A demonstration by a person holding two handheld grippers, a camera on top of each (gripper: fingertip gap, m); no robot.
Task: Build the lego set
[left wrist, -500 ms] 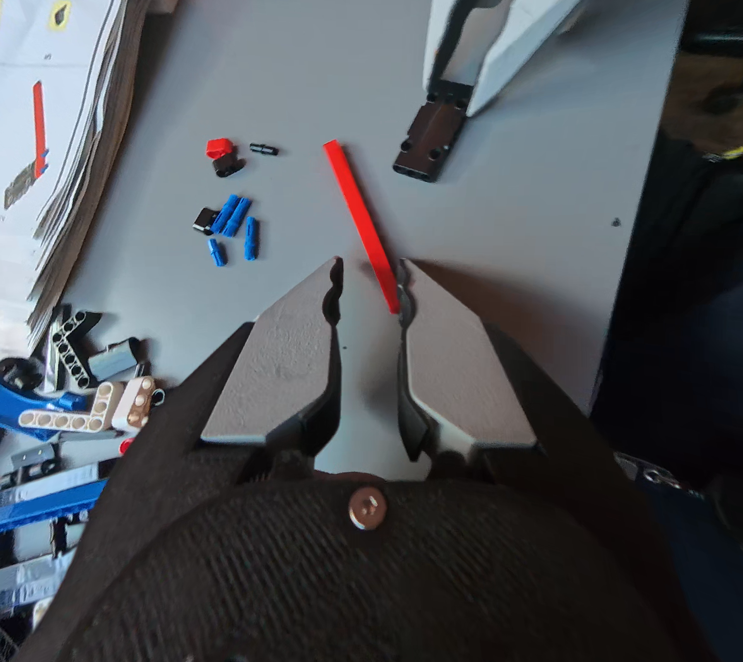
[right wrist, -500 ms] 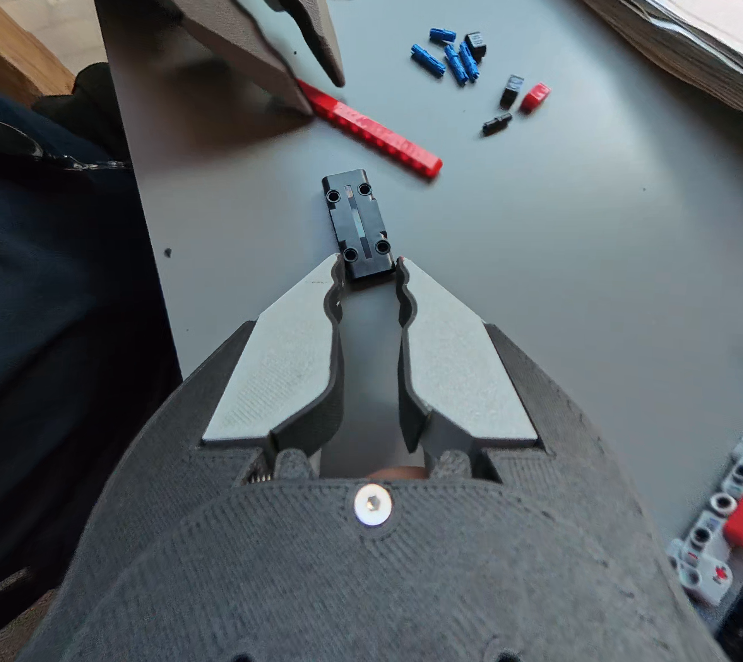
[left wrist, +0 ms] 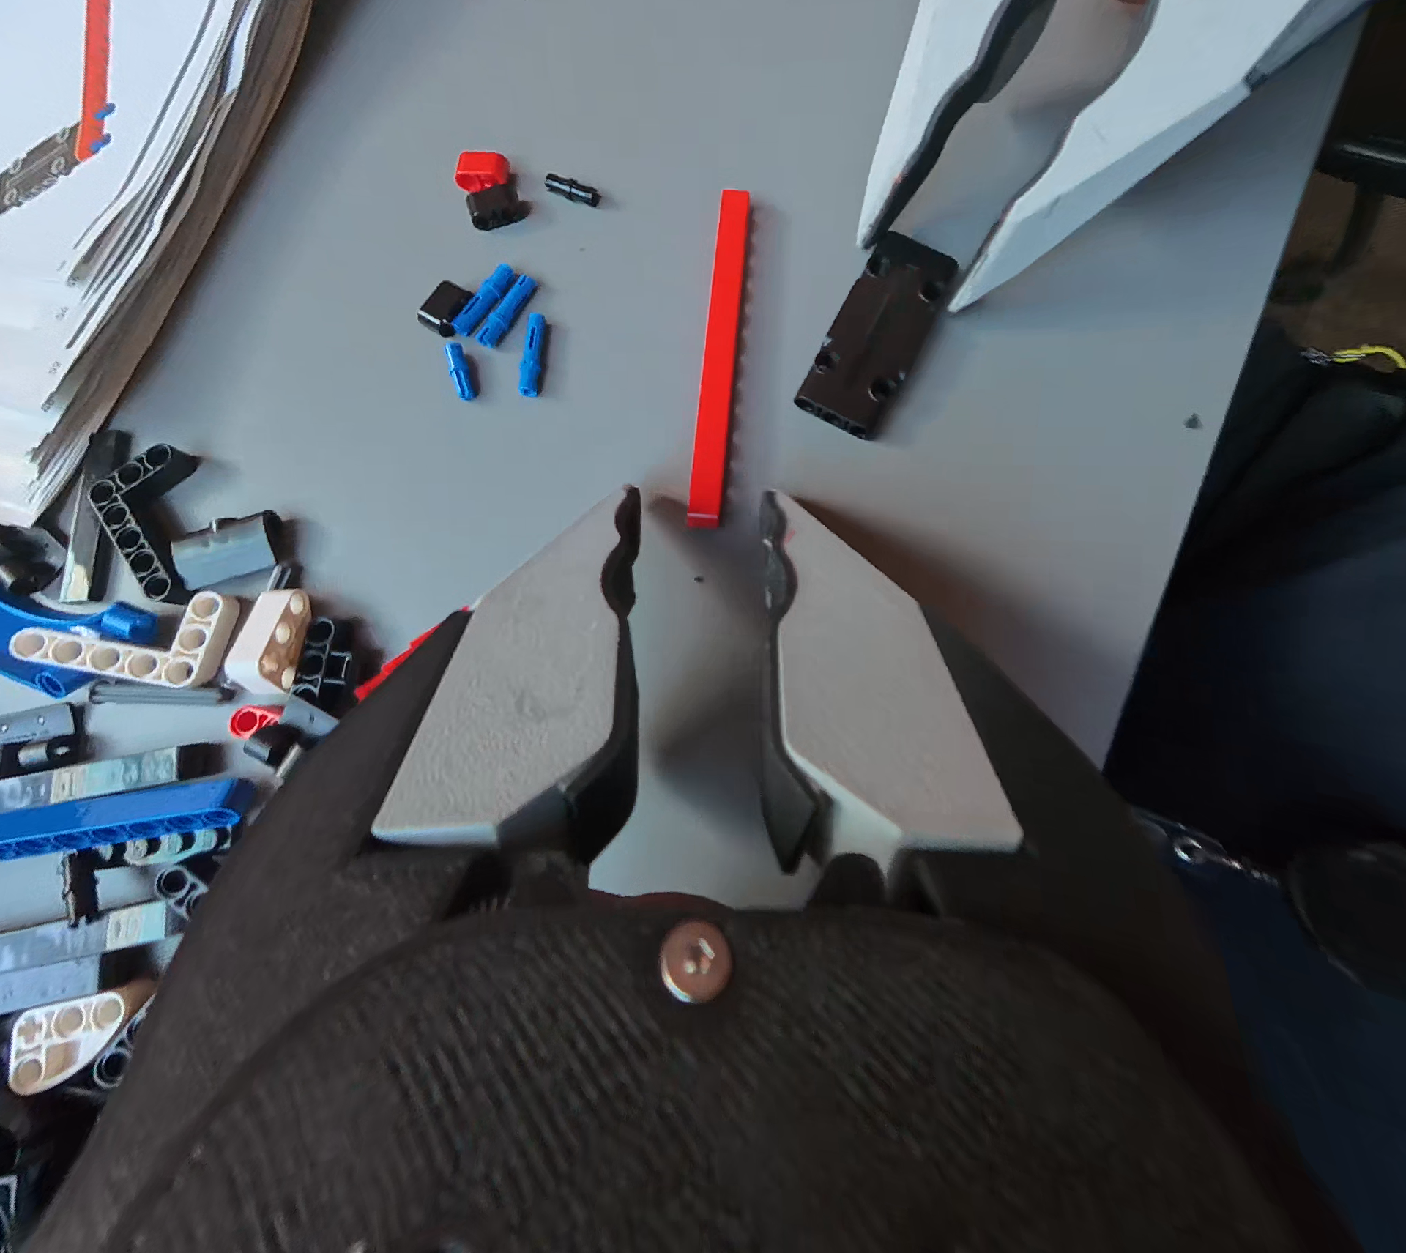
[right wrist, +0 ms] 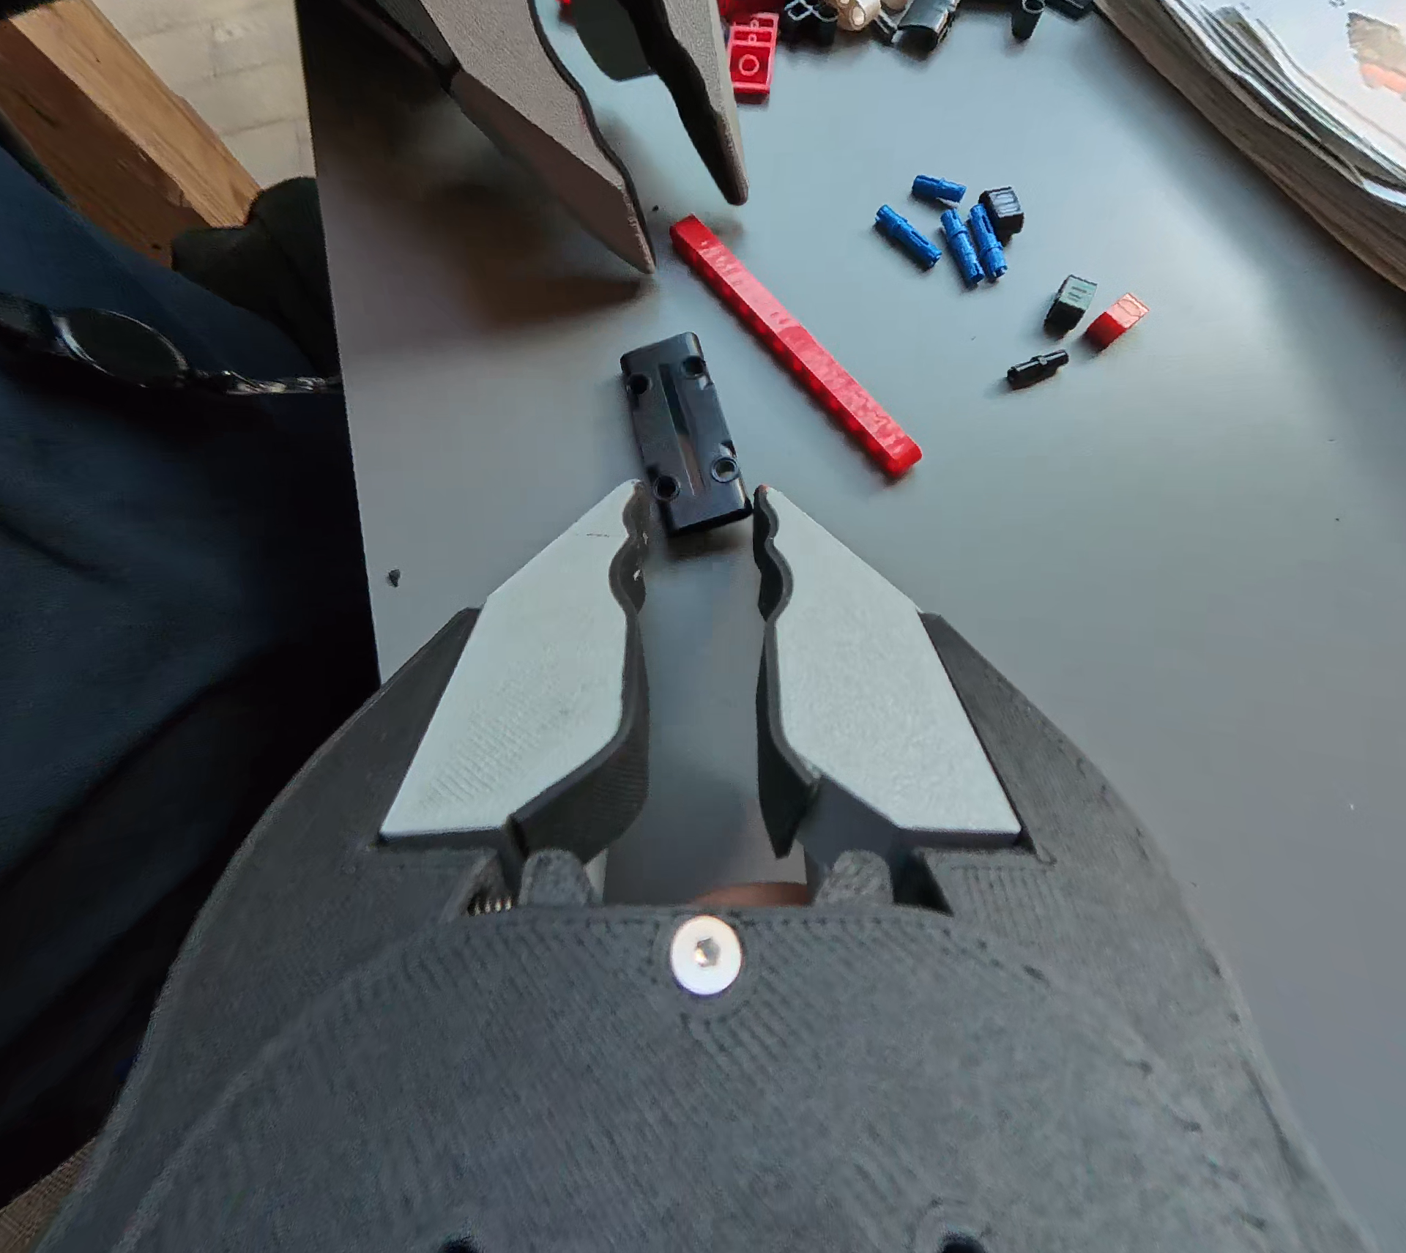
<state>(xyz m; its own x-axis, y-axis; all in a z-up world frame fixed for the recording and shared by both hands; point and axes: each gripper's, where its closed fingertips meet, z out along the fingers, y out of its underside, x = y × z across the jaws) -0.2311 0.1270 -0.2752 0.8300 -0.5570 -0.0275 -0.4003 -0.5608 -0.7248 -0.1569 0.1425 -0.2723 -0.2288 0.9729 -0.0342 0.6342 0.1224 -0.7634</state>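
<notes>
A long red beam point(left wrist: 719, 364) lies flat on the grey table point(left wrist: 685, 37). Its near end sits between the fingertips of my left gripper point(left wrist: 700, 501), which is open, with a gap on each side of the beam. My right gripper point(right wrist: 696, 494) is shut on the near end of a black panel piece point(right wrist: 681, 433) that rests on the table, slightly skewed between the pads. In the left wrist view the right gripper point(left wrist: 913, 273) grips the far end of the panel point(left wrist: 875, 341). In the right wrist view the left gripper point(right wrist: 688, 231) hovers at the end of the red beam point(right wrist: 795, 345).
Several blue pins point(left wrist: 498, 319), a red and a black connector point(left wrist: 487, 182) and a black pin point(left wrist: 572, 189) lie left of the beam. A pile of loose parts point(left wrist: 114, 646) and an open instruction booklet point(left wrist: 114, 75) are at the left. The table edge point(left wrist: 1187, 532) runs close on the right.
My left gripper's jaws have widened and let go of the red beam, which was against one pad and now lies straight between the tips. The black panel has turned slightly in my right grasp.
</notes>
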